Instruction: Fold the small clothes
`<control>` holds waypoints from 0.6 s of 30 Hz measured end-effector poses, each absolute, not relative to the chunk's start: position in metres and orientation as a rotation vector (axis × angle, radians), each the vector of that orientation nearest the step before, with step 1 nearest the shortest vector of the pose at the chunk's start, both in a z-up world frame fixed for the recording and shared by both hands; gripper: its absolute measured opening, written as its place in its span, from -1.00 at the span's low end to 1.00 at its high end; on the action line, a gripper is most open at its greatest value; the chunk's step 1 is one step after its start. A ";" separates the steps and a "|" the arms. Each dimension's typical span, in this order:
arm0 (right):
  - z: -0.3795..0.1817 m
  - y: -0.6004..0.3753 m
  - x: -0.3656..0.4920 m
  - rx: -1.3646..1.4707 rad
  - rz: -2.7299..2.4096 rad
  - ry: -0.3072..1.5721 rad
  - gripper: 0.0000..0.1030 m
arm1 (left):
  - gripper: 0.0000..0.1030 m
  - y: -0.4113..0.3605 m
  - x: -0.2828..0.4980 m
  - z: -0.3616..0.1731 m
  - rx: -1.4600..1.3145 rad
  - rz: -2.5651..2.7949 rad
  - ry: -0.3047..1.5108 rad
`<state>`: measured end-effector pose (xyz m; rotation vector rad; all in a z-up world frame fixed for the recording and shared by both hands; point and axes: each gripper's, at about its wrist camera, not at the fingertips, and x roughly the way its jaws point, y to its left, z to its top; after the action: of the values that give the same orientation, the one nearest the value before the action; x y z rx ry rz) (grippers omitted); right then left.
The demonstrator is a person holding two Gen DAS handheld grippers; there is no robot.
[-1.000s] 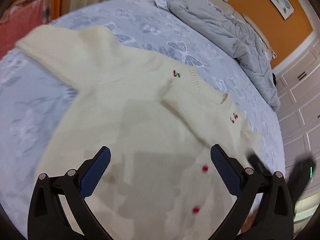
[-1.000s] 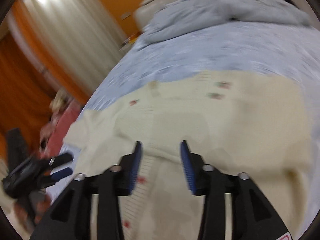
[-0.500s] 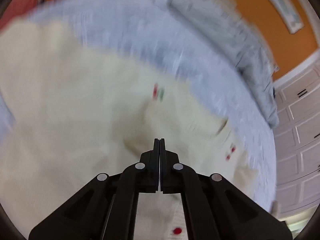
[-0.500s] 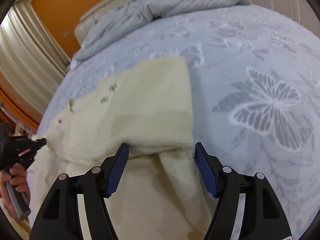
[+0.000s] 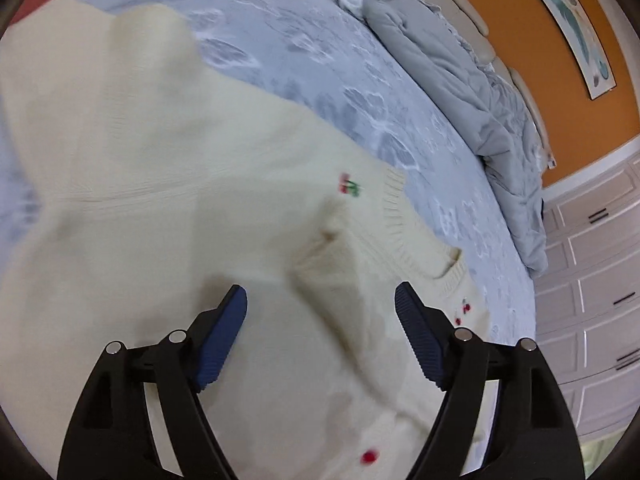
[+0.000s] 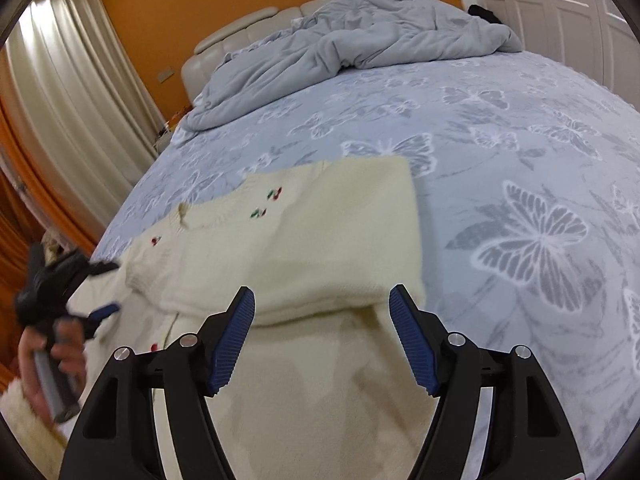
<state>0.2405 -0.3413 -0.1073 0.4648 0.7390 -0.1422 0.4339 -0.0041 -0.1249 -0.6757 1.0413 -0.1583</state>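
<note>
A small cream knit cardigan (image 5: pixel 168 184) with cherry embroidery and red buttons lies on the bed. In the left wrist view one sleeve (image 5: pixel 340 288) is folded in across the chest, its cuff just ahead of my left gripper (image 5: pixel 320 300), which is open and empty above it. In the right wrist view the cardigan (image 6: pixel 320 240) lies with a sleeve folded flat over the body. My right gripper (image 6: pixel 322 300) is open and empty above the sleeve's cuff edge. The left gripper (image 6: pixel 100 312) shows at the left edge, held by a hand.
The bed (image 6: pixel 520 152) has a blue sheet with white butterflies. A crumpled grey duvet (image 6: pixel 360 48) lies by the beige headboard, also in the left wrist view (image 5: pixel 460 80). White wardrobe doors (image 5: pixel 592 300) stand beside the bed. Curtains (image 6: pixel 68 88) hang at the left.
My left gripper was shut half a second ago and has opened, letting the sleeve down onto the chest. My right gripper has pulled back slightly and stays open.
</note>
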 end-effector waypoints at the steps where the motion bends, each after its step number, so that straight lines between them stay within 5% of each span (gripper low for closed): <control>1: -0.110 -0.341 0.240 0.476 -0.139 0.745 0.33 | 0.43 -0.014 0.443 -0.129 -0.683 -0.164 1.062; 2: -0.111 -0.340 0.240 0.485 -0.136 0.748 0.33 | 0.28 -0.014 0.446 -0.131 -0.681 -0.160 1.062; 4: -0.114 -0.340 0.241 0.495 -0.134 0.756 0.33 | -0.55 -0.024 0.456 -0.133 -0.630 -0.168 1.074; 5: -0.115 -0.339 0.241 0.492 -0.136 0.759 0.33 | -0.71 -0.030 0.464 -0.132 -0.603 -0.187 1.101; 9: -0.116 -0.339 0.242 0.496 -0.101 0.746 0.33 | -0.74 -0.008 0.449 -0.098 -0.592 -0.188 0.954; 12: -0.116 -0.335 0.245 0.519 -0.029 0.735 0.09 | -0.74 0.013 0.441 -0.085 -0.582 -0.189 0.913; 15: -0.130 -0.327 0.261 0.507 0.038 0.793 -0.41 | -0.73 0.020 0.444 -0.110 -0.517 -0.137 0.986; 17: -0.154 -0.338 0.274 0.489 -0.047 0.892 -1.00 | -0.73 0.023 0.443 -0.134 -0.524 -0.103 1.045; 18: -0.159 -0.348 0.273 0.507 -0.098 0.896 -1.00 | -0.72 0.026 0.439 -0.139 -0.533 -0.105 1.037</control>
<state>0.2734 -0.3483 -0.1594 0.5074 0.8960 -0.0978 0.4392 0.0256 -0.1385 -0.5333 1.0373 -0.1050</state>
